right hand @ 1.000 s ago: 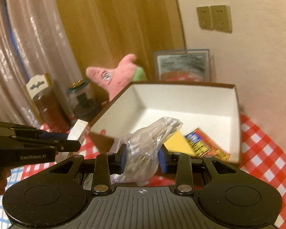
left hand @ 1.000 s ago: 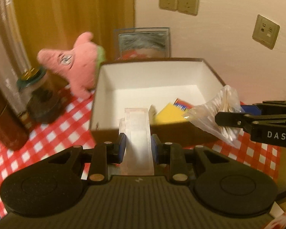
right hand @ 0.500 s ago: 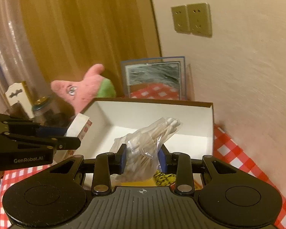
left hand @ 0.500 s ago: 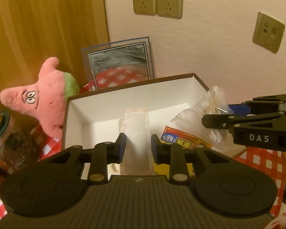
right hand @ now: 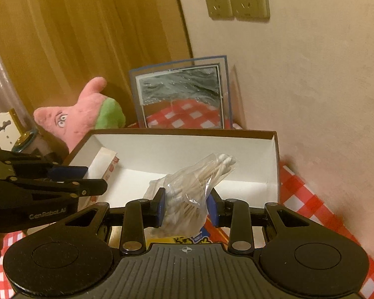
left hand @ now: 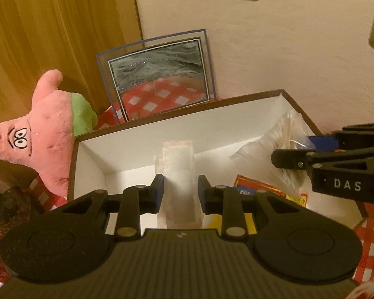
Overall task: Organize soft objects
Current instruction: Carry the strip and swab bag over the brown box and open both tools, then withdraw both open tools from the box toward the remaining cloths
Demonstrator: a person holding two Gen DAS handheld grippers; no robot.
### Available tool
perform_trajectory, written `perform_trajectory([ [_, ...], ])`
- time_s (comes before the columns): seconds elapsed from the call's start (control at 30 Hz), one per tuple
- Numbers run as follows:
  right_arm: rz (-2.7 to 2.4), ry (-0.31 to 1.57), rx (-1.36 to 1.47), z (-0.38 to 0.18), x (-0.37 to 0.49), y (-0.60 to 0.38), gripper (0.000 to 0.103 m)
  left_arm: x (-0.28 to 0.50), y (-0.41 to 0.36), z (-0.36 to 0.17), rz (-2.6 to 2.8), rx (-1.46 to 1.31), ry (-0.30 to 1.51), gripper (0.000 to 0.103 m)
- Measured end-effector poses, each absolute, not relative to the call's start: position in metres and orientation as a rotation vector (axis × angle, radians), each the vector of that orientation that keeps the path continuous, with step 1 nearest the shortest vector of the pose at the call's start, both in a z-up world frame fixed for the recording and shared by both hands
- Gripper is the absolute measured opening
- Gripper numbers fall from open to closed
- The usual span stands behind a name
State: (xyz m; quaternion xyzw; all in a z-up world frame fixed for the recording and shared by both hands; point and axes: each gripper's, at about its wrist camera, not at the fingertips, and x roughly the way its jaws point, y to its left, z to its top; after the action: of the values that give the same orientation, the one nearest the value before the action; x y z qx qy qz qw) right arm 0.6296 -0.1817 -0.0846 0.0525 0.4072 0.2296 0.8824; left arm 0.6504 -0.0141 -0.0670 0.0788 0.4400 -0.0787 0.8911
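My left gripper (left hand: pixel 180 190) is shut on a long pale packet (left hand: pixel 178 174) and holds it over the open white box (left hand: pixel 162 134). My right gripper (right hand: pixel 186 205) is shut on a clear bag of cotton swabs (right hand: pixel 194 184), also over the box (right hand: pixel 187 144). In the right wrist view the left gripper (right hand: pixel 87 179) and its packet (right hand: pixel 107 164) are at the box's left end. In the left wrist view the right gripper (left hand: pixel 299 154) and the swab bag (left hand: pixel 284 144) are at the box's right end. A yellow and red packet (left hand: pixel 261 194) lies inside the box.
A pink starfish plush (left hand: pixel 45 134) leans left of the box. A framed picture (left hand: pixel 159 74) stands behind it against the wall. A dark jar (left hand: pixel 5 199) sits at far left on the red checked tablecloth (left hand: pixel 371 229). A brown curtain (left hand: pixel 49 25) hangs behind.
Both grippers have moved forward from the box's near side to over its inside, each still holding its item.
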Motion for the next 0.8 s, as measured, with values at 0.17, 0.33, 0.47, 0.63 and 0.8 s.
perform_trajectory([
  [0.17,0.468,0.854,0.125,-0.087,0.638,-0.179,0.035,0.665,-0.016,-0.072,-0.161,0.179,0.910,0.031],
  [0.33,0.457,0.855,0.137,-0.087,0.642,-0.177,0.035,0.671,-0.012,-0.070,-0.142,0.166,0.890,0.054],
  [0.47,0.454,0.853,0.153,-0.086,0.643,-0.175,0.035,0.670,-0.003,-0.067,-0.133,0.166,0.882,0.054],
  [0.63,0.450,0.845,0.179,-0.084,0.645,-0.171,0.037,0.664,0.008,-0.067,-0.110,0.175,0.894,0.054],
  [0.8,0.438,0.782,0.209,-0.076,0.646,-0.169,0.068,0.653,0.017,-0.066,-0.099,0.167,0.901,0.054],
])
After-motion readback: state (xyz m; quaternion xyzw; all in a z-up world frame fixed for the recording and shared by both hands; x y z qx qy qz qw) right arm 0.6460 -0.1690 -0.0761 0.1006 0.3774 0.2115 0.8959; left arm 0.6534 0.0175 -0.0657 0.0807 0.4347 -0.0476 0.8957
